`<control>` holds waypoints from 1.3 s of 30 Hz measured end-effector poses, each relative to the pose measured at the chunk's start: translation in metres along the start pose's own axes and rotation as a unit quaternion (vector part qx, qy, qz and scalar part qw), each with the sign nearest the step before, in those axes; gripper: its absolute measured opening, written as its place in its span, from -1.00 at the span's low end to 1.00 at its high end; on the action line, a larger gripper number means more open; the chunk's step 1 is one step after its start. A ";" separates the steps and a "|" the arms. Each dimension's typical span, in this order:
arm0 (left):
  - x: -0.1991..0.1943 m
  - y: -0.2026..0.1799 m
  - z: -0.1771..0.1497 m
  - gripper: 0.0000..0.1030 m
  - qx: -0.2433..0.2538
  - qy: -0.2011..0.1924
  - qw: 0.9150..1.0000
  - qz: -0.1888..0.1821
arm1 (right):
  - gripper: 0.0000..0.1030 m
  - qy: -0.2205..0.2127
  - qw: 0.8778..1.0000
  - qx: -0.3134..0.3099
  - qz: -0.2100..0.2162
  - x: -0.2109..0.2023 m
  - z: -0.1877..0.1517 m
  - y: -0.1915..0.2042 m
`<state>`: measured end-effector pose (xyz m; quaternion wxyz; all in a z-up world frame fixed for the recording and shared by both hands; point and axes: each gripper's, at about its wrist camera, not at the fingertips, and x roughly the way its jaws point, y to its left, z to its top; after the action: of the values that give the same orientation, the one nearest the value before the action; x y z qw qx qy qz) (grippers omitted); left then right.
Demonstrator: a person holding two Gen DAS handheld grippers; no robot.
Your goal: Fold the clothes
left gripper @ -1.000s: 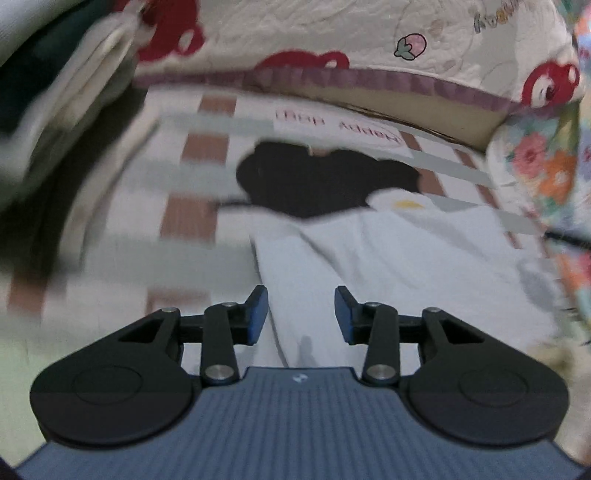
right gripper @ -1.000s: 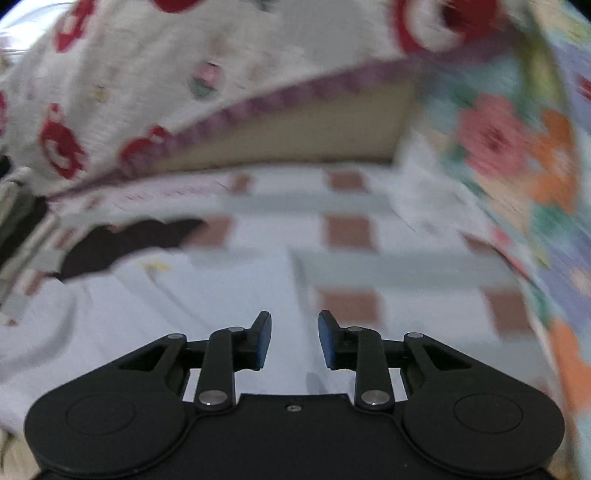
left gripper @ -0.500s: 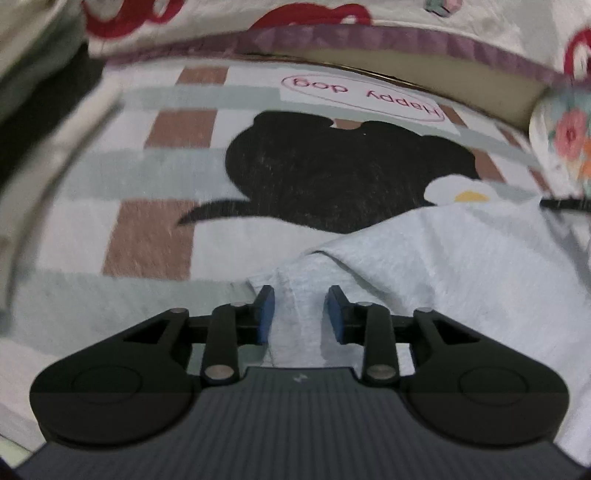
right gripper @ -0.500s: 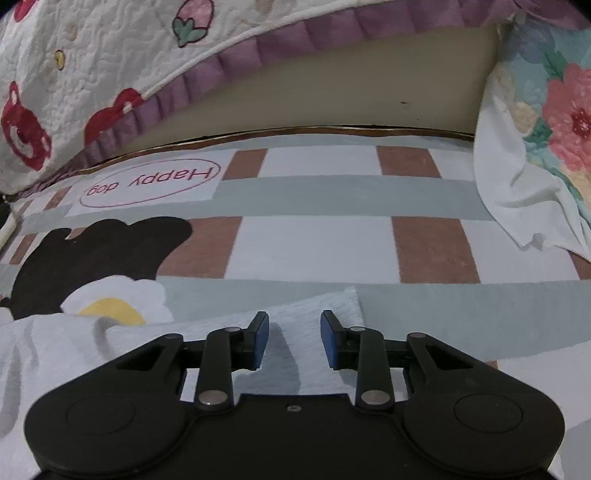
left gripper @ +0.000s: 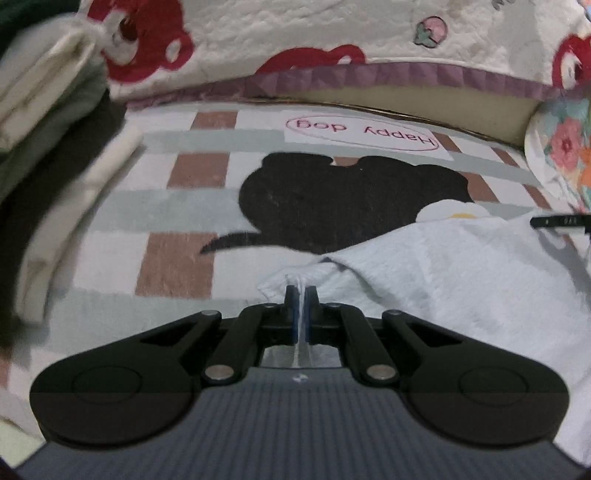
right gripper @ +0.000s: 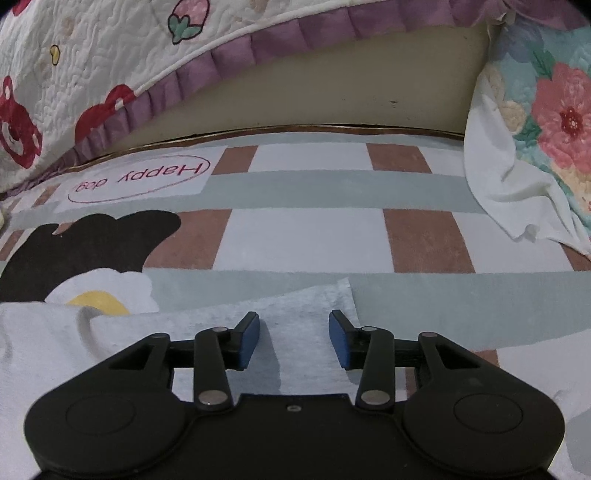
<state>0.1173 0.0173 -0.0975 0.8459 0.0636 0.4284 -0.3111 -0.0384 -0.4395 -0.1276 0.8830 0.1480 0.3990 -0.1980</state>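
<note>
The blurred stack of folded clothes runs off the left wrist view's left edge.

The left claw is matt black plastic with blue rubbery pads and small shiny metal pins; so is the right claw. Between the left pads sits soft, nubbly white cloth. Beyond lies a flat-woven checked mat, and behind it a puckered quilted bedspread.

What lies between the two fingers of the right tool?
In the right wrist view, the right tool has just been opening; between its fingers lies only the corner of the white garment, flat on the checked rug, not gripped.
</note>
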 end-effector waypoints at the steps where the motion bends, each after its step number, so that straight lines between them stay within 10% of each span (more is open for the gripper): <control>1: 0.002 0.005 -0.001 -0.97 -0.009 0.004 1.000 0.002 | -0.09 -0.001 1.000 -0.002 -0.002 0.000 0.000 0.000; 4: 0.005 0.024 -0.002 -0.98 -0.021 0.002 0.999 0.025 | -0.08 -0.001 1.000 -0.008 -0.008 0.001 0.000 0.001; 9: 0.000 0.064 -0.003 -0.98 -0.151 0.008 0.988 -0.037 | 0.08 -0.009 1.000 -0.028 -0.007 0.002 -0.004 0.006; 17: 0.004 0.063 -0.005 -0.75 -0.159 0.026 0.985 -0.068 | 0.08 0.005 1.000 -0.024 0.003 0.000 0.002 0.000; 24: 0.019 0.089 -0.012 -0.54 -0.246 -0.002 0.966 -0.077 | 0.13 0.009 1.000 -0.019 0.004 -0.006 0.009 -0.007; 32: 0.064 0.077 -0.027 -0.50 -0.319 0.050 0.924 -0.205 | 0.25 0.006 0.999 0.033 0.012 0.004 0.012 -0.028; 36: 0.058 0.065 -0.019 -0.92 -0.285 0.028 0.943 -0.168 | 0.31 0.008 0.999 -0.026 0.025 0.012 0.012 -0.011; 38: 0.038 0.057 -0.012 -0.94 -0.243 -0.003 0.959 -0.144 | -0.04 0.010 0.998 -0.046 0.030 0.013 0.015 -0.005; 39: 0.024 0.054 -0.009 -0.94 -0.221 -0.027 0.966 -0.130 | -0.52 0.011 0.998 -0.042 0.034 0.012 0.017 -0.004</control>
<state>0.1525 0.0525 -0.1298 0.8029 -0.1896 0.4677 -0.3174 -0.0222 -0.4533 -0.1268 0.8902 0.1263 0.4115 -0.1489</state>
